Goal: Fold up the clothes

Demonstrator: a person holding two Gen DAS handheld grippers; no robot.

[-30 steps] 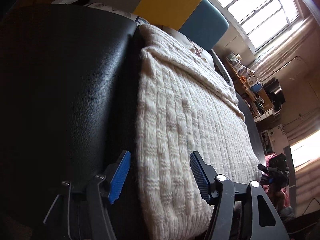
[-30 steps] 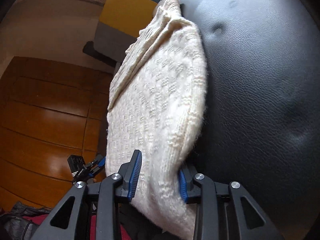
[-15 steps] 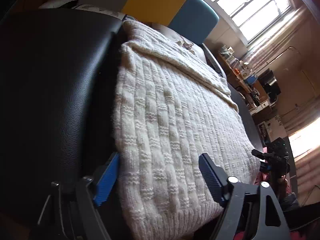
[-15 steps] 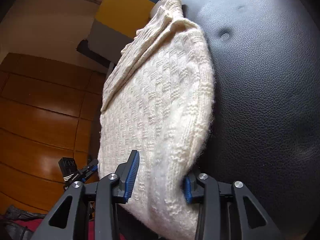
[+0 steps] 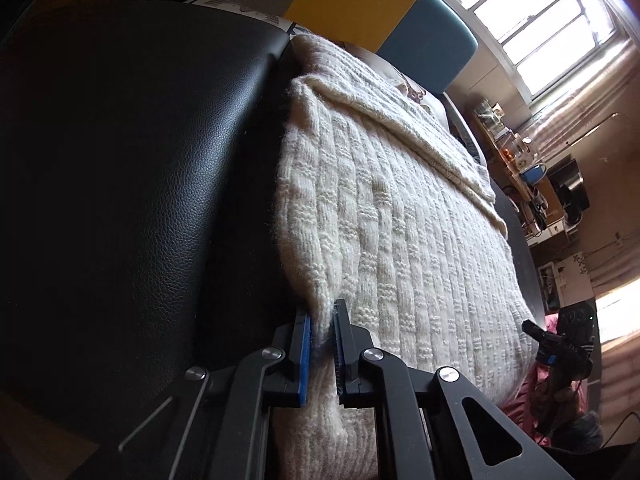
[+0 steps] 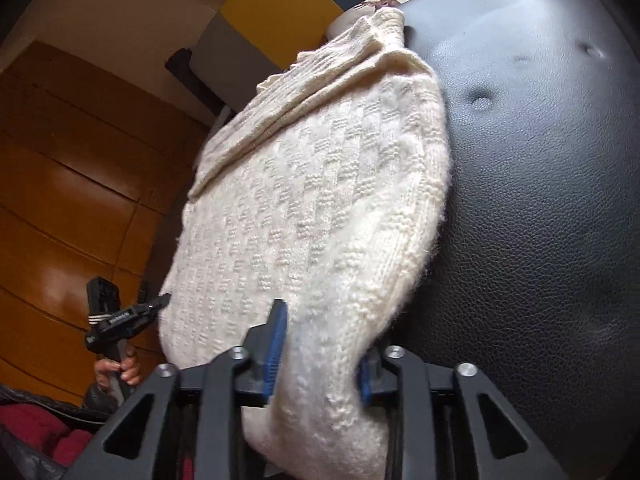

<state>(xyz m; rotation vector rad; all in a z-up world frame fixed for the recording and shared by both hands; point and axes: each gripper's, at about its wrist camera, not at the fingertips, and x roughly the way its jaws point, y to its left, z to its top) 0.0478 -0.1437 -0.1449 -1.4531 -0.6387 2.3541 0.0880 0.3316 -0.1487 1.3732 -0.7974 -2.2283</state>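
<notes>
- My left tongs [image 5: 320, 344] had pinched the near left corner of the cream knitted sweater [image 5: 400, 240], blue pads pressed tight on a thin fold of the knit.
- The sweater lay flat and folded on the black leather seat [image 5: 140, 160], its ribbed face up, a loose flap folded across the far end.
- My right tongs [image 6: 320, 356] were closing on the sweater's near right edge; a thick bunch of knit sat between the blue pads, and both pads touched the wool.
- From the right wrist view the sweater's edge drooped over the tongs toward the camera, the rest spread up along the dimpled leather [image 6: 540, 200].
- Each view caught the other tongs at the far corner of the hem: the right one at the lower right of the left view [image 5: 560, 344], the left one gripped in my hand [image 6: 120, 372] in the right view.
- Beyond the sweater stood a yellow and blue cushion [image 5: 360, 4], with a bright window [image 5: 540, 20] at the top right.
- An orange wooden floor [image 6: 60, 200] filled the left of the right view.
</notes>
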